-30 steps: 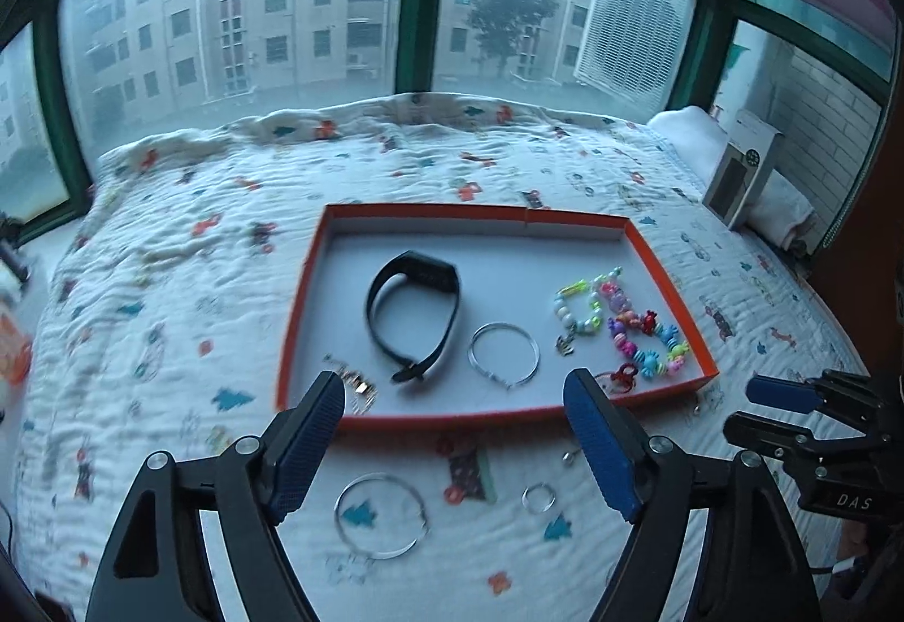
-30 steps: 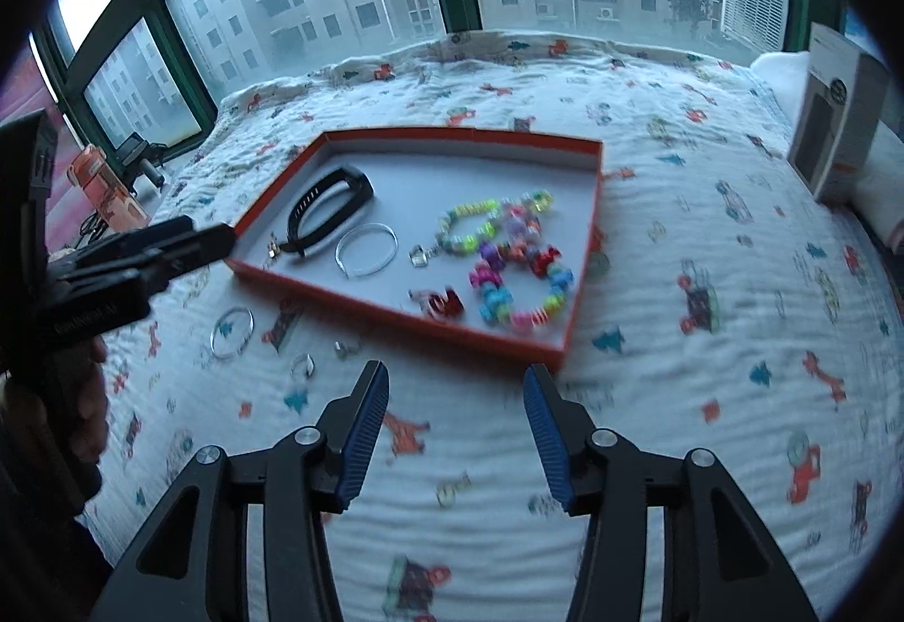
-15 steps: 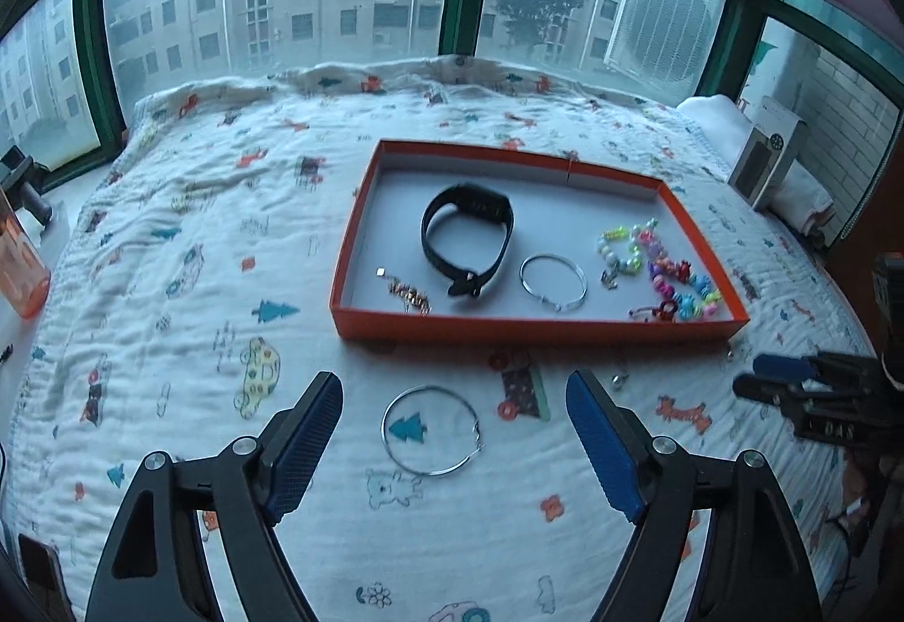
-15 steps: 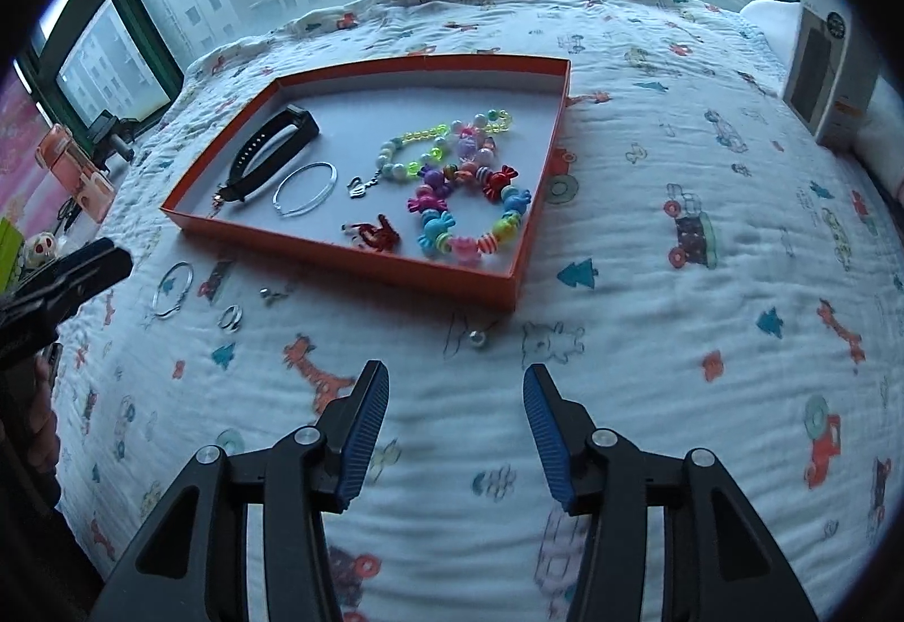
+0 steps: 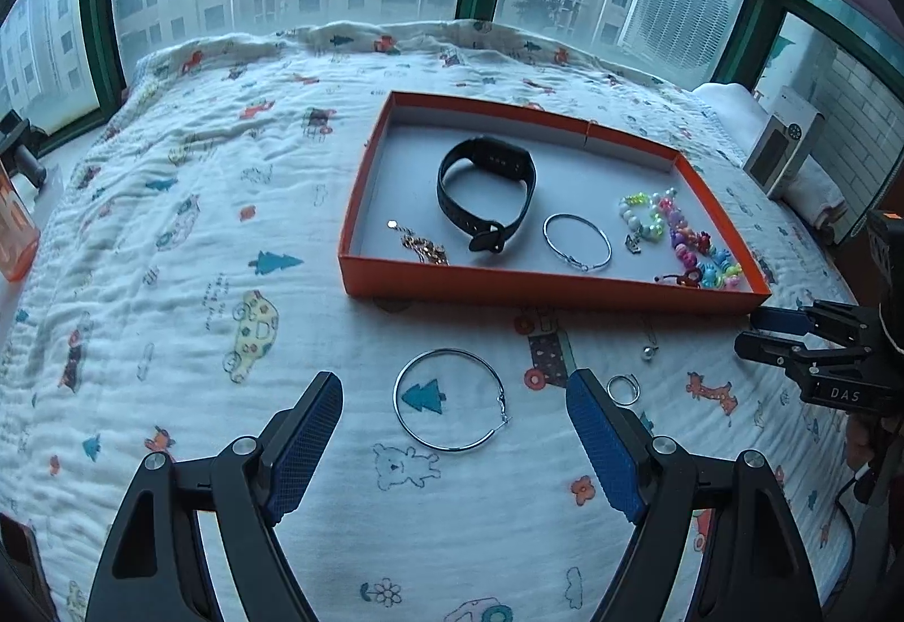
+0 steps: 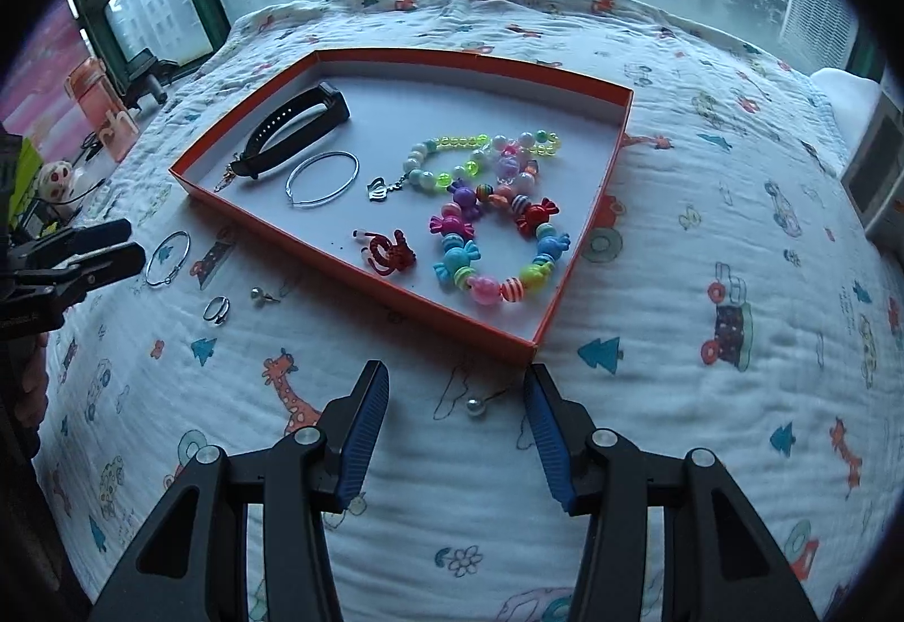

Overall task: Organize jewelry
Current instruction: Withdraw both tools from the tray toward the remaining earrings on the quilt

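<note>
— Framing the hoop earring [image 5: 450, 399] between my left gripper [image 5: 455, 444], jaws wide, empty. Why?
— Loose on the quilt [image 5: 169, 238], it belongs in the orange tray [image 5: 542, 283]; right gripper [image 6: 456, 427] wide over the pearl stud [image 6: 476, 408]

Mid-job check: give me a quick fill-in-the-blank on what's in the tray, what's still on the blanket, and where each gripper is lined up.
1. The black watch band lies inside the ____ tray.
2. The left gripper frames the large silver ____ on the blanket.
3. The pearl earring lies between the open fingers of the ____ gripper.
4. The small ring lies ____ the tray.

Missing words: orange; hoop; right; outside
</note>
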The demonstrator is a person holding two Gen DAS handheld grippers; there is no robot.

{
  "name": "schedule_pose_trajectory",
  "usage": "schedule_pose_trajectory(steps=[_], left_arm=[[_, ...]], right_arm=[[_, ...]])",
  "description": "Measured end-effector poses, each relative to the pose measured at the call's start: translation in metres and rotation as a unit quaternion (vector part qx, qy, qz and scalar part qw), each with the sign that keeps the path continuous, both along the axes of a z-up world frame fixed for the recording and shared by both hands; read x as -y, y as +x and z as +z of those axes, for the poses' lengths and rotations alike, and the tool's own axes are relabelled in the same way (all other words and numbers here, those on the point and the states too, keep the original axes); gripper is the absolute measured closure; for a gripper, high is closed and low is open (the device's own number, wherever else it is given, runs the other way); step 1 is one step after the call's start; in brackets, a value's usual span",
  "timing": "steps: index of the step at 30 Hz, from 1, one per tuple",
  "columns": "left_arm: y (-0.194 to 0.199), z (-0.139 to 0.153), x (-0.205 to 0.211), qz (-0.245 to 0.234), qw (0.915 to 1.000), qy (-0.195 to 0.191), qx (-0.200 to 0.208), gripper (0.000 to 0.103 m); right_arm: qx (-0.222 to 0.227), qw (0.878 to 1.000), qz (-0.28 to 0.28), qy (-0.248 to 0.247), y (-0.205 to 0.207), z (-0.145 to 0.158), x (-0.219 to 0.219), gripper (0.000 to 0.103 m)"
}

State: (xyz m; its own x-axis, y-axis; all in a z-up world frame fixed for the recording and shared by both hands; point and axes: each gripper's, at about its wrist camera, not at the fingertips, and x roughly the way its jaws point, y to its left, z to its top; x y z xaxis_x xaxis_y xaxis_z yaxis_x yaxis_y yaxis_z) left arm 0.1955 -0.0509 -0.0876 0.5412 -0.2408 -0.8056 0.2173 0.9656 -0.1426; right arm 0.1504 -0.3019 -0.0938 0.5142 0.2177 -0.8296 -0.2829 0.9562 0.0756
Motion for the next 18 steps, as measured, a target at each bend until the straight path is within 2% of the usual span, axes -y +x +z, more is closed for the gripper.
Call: schedule_pose_trajectory(steps=[8, 18], left_arm=[[-0.001, -0.001, 0.007, 0.002, 1.0000, 0.007, 0.001, 0.016], [-0.003, -0.001, 0.011, -0.001, 0.9998, 0.019, 0.000, 0.016]], right_arm=[[0.015, 0.999, 0.050, -0.004, -0.004, -0.001, 0.000, 0.046], [0.003, 0.994, 0.109, -0.016, -0.010, -0.001, -0.009, 0.048]])
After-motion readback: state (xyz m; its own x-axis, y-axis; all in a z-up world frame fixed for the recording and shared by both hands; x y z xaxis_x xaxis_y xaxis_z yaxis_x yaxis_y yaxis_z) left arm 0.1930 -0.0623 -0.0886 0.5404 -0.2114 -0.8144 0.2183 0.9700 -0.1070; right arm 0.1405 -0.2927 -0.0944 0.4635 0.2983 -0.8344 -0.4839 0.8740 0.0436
